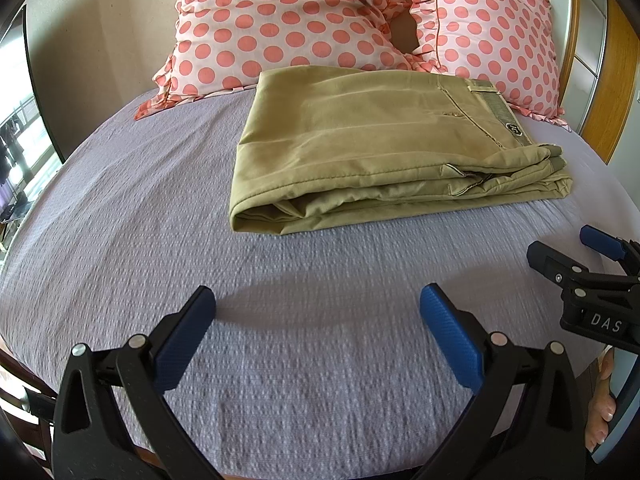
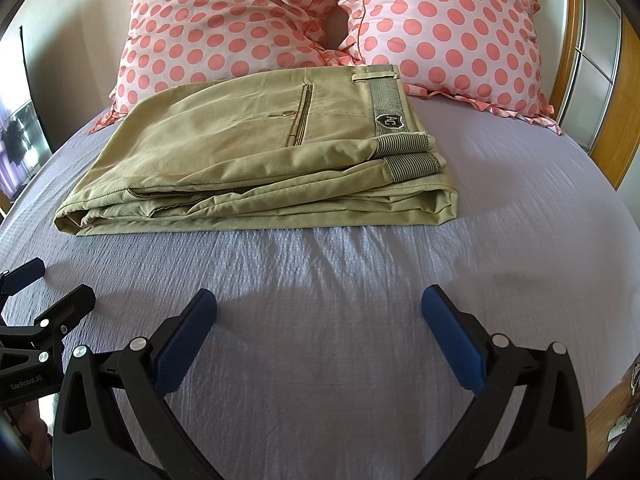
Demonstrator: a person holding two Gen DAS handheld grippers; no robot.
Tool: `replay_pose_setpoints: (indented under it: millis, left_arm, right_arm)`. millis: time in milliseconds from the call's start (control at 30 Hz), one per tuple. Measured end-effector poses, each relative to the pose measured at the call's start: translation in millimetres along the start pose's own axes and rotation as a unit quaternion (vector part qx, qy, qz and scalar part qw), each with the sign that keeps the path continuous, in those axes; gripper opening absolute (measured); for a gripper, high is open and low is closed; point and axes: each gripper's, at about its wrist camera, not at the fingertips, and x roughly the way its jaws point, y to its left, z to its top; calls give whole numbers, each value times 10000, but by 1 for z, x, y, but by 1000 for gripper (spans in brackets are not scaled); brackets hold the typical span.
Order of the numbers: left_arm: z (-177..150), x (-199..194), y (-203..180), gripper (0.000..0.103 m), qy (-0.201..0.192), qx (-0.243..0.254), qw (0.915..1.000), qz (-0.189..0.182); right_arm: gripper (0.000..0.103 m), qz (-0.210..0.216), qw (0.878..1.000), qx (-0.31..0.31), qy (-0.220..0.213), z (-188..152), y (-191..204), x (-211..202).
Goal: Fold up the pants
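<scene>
Khaki pants (image 1: pixel 360 148) lie folded into a flat rectangular stack on the lilac bed cover (image 1: pixel 160 220), waistband to the right. In the right wrist view the pants (image 2: pixel 248 156) show a back pocket and a striped waistband. My left gripper (image 1: pixel 318 304) is open and empty, held above the cover in front of the pants. My right gripper (image 2: pixel 319 304) is open and empty, also in front of the pants and apart from them. The right gripper shows at the right edge of the left wrist view (image 1: pixel 576 256); the left gripper shows at the left edge of the right wrist view (image 2: pixel 52 292).
Two pink polka-dot pillows (image 2: pixel 224 20) (image 2: pixel 452 28) lean at the head of the bed behind the pants. A wooden bed frame (image 2: pixel 612 140) runs along the right. A wall and window are at the left.
</scene>
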Motion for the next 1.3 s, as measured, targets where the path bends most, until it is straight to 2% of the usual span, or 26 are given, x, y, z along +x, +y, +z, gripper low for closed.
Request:
replay_pose_setpoints:
  millis: [1300]
  left_arm:
    - [1, 1, -2, 101, 50, -22, 10000, 10]
  right_arm:
    - [102, 0, 10000, -1, -7, 0, 0, 0]
